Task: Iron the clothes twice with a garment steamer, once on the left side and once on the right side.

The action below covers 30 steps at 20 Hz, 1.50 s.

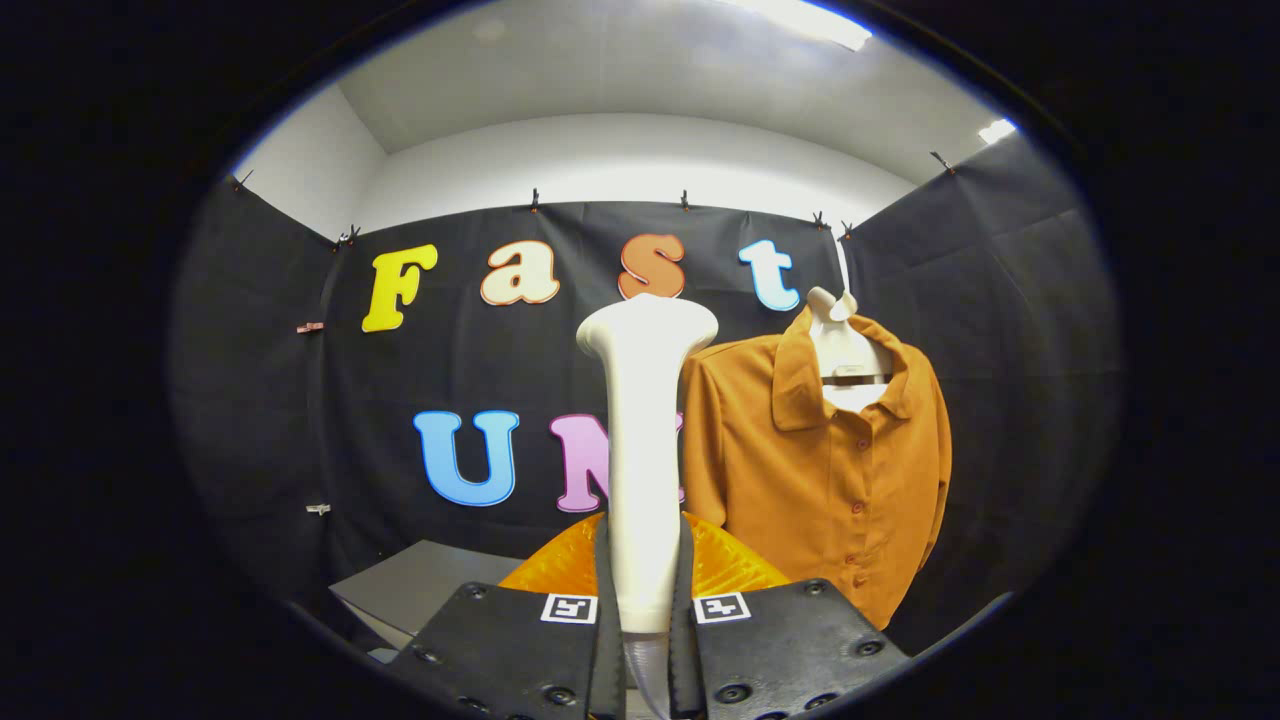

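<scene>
My gripper is shut on the white garment steamer, both fingers pressing on its handle. The steamer stands upright between the fingers, and its wide head sits at the top, level with the shirt's collar. An orange button-up shirt hangs on a white hanger against the black wall, beyond the fingers and just right of the steamer. The steamer's head is left of the shirt's left shoulder; I cannot tell whether it touches the cloth. An orange translucent part, perhaps the steamer's tank, bulges right behind the fingers.
A grey table top lies low and left of the fingers. Black cloth walls close the booth behind and on both sides.
</scene>
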Available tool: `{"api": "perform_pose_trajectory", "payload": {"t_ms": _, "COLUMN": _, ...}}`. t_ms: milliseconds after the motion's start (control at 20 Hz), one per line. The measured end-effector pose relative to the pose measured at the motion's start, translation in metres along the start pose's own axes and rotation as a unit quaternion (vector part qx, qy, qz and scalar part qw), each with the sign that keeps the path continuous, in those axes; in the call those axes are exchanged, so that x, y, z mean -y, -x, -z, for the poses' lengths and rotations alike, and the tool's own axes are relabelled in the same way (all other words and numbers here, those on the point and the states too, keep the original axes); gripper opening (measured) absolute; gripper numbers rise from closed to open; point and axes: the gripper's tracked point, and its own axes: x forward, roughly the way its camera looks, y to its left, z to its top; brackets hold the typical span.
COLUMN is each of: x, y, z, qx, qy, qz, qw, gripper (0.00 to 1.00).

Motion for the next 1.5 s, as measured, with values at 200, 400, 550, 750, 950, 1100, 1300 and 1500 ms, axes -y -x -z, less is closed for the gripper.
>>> {"api": "perform_pose_trajectory", "payload": {"t_ms": 200, "x": 0.035, "y": -0.003, "z": -0.011, "qx": 0.024, "qy": 0.007, "qz": 0.019, "qw": 0.999, "gripper": 0.2}}
{"api": "perform_pose_trajectory", "payload": {"t_ms": 400, "x": 0.07, "y": -0.008, "z": -0.006, "qx": 0.033, "qy": 0.005, "qz": 0.039, "qw": 0.999, "gripper": 0.2}}
{"api": "perform_pose_trajectory", "payload": {"t_ms": 550, "x": 0.094, "y": -0.015, "z": 0.013, "qx": 0.02, "qy": 0.007, "qz": 0.058, "qw": 0.998, "gripper": 0.2}}
{"api": "perform_pose_trajectory", "payload": {"t_ms": 750, "x": 0.117, "y": -0.028, "z": 0.043, "qx": -0.01, "qy": -0.001, "qz": 0.072, "qw": 0.997, "gripper": 0.2}}
{"api": "perform_pose_trajectory", "payload": {"t_ms": 950, "x": 0.127, "y": -0.036, "z": 0.071, "qx": -0.032, "qy": -0.001, "qz": 0.074, "qw": 0.997, "gripper": 0.2}}
{"api": "perform_pose_trajectory", "payload": {"t_ms": 1100, "x": 0.126, "y": -0.037, "z": 0.092, "qx": -0.047, "qy": 0.002, "qz": 0.071, "qw": 0.996, "gripper": 0.2}}
{"api": "perform_pose_trajectory", "payload": {"t_ms": 1300, "x": 0.126, "y": -0.037, "z": 0.121, "qx": -0.075, "qy": 0.002, "qz": 0.07, "qw": 0.995, "gripper": 0.2}}
{"api": "perform_pose_trajectory", "payload": {"t_ms": 1500, "x": 0.127, "y": -0.033, "z": 0.141, "qx": -0.089, "qy": 0.001, "qz": 0.07, "qw": 0.994, "gripper": 0.21}}
